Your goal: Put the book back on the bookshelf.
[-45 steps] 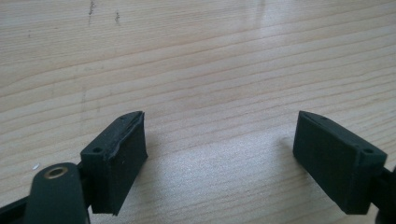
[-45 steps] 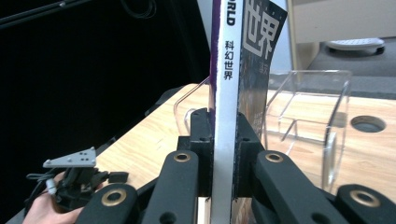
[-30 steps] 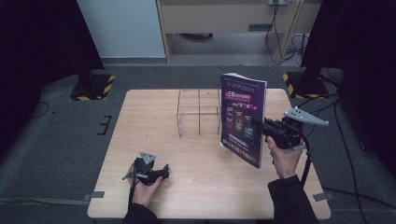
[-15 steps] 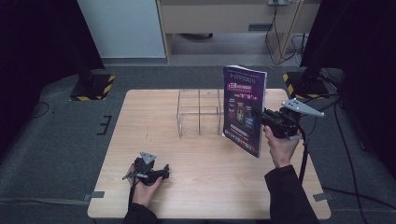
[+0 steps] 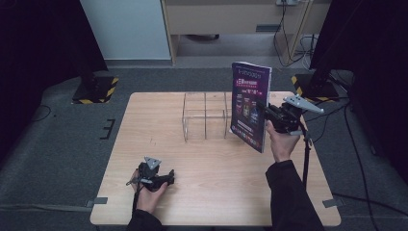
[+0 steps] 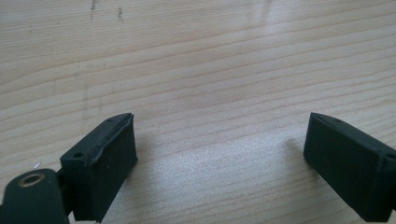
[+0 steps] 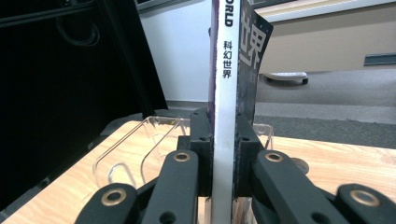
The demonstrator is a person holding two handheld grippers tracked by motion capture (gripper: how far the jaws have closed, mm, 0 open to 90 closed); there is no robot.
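A purple magazine [image 5: 250,106] stands upright in the air at the table's right, just right of a clear acrylic rack [image 5: 204,115]. My right gripper [image 5: 267,111] is shut on its spine, which is white with printed characters [image 7: 225,93] in the right gripper view; the jaws clamp it from both sides. Beyond the jaws lies the clear rack [image 7: 135,149]. My left gripper [image 5: 163,180] rests low at the table's front left. It is open, its black pads [image 6: 105,158] wide apart over bare wood with nothing between them.
The wooden table [image 5: 144,125] has the rack standing at its middle back. Black stands with yellow-striped bases [image 5: 94,89] flank the table on grey carpet. A cable [image 5: 305,154] trails from the right gripper.
My right gripper has lifted the magazine and carried it up and back, closer to the rack's right side. The left gripper has stayed still.
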